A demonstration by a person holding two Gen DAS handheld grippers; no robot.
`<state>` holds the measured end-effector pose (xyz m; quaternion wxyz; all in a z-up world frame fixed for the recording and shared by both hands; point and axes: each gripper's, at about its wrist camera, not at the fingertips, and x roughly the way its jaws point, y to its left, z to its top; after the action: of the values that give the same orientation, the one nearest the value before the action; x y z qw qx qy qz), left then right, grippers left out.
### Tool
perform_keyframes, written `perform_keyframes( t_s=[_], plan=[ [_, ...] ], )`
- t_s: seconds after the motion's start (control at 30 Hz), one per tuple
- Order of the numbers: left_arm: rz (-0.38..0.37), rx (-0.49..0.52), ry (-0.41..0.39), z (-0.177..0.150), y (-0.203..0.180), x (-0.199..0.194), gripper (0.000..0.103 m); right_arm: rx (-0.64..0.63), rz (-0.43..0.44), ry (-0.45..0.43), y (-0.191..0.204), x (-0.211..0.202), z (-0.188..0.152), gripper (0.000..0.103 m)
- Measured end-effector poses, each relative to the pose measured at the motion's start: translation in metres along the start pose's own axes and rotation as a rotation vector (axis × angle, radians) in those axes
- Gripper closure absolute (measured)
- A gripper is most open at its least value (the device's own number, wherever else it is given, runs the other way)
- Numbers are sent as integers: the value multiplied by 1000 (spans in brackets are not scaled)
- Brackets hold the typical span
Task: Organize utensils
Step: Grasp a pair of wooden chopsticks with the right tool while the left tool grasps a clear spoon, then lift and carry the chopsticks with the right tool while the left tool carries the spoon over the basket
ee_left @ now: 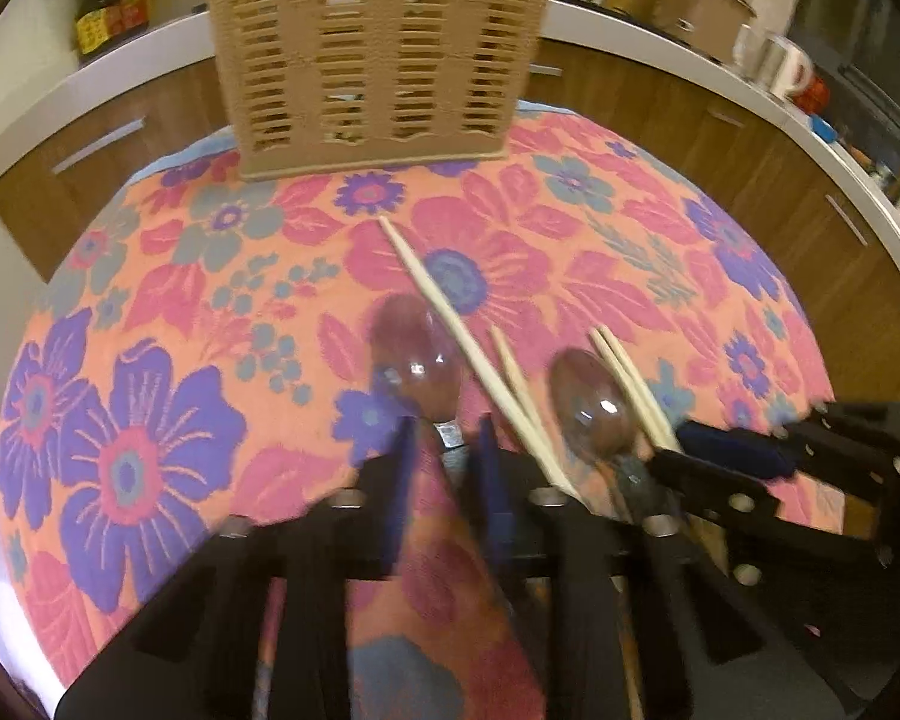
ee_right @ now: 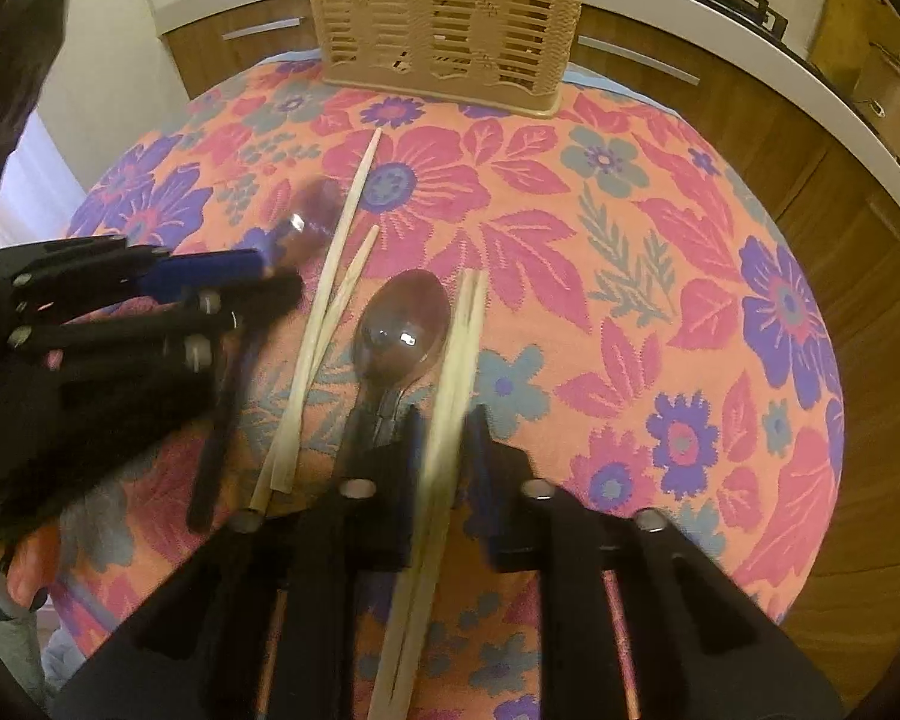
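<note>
Round bench under a loud floral cloth, orange with pink and purple flowers. Tan slotted basket stands upright at the far edge, open top, nothing visible through its slats.

Utensils lie loose in the near half of the bench. Two spoons, glossy dark brown bowls facing up, bowls pointing toward the basket. Left spoon has a metal collar at its neck and a dark handle; my left claw sits low over that neck, jaws a narrow gap apart with the neck between them, contact unclear from blur, so I can't tell if it's gripped. Right spoon lies just beside it toward the right edge, its handle running under my right claw.

Four pale wooden chopsticks, thin and tapered. One long chopstick lies diagonally between the spoons with a shorter-looking chopstick touching it near their lower ends. A chopstick pair lies side by side just right of the right spoon, running back between the right claw's blue-padded fingers; jaws narrowly parted around the pair, whether they pinch it I can't tell.

Wood cabinets with white countertop behind the bench.
</note>
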<state>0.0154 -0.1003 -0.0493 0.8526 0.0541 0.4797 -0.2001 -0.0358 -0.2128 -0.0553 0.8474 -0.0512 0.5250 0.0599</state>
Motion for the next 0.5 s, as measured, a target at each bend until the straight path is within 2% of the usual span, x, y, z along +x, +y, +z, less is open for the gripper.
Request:
perform_keyframes(
  t_s=[0.27,0.5],
  plan=[
    [-53,-81,-5,-7,32,-10,94,99,-23,-25,-38,-8,3,93],
    [-42,-77,15,-11,52,-19,94,108,16,26,-54,5,6,93]
  ],
)
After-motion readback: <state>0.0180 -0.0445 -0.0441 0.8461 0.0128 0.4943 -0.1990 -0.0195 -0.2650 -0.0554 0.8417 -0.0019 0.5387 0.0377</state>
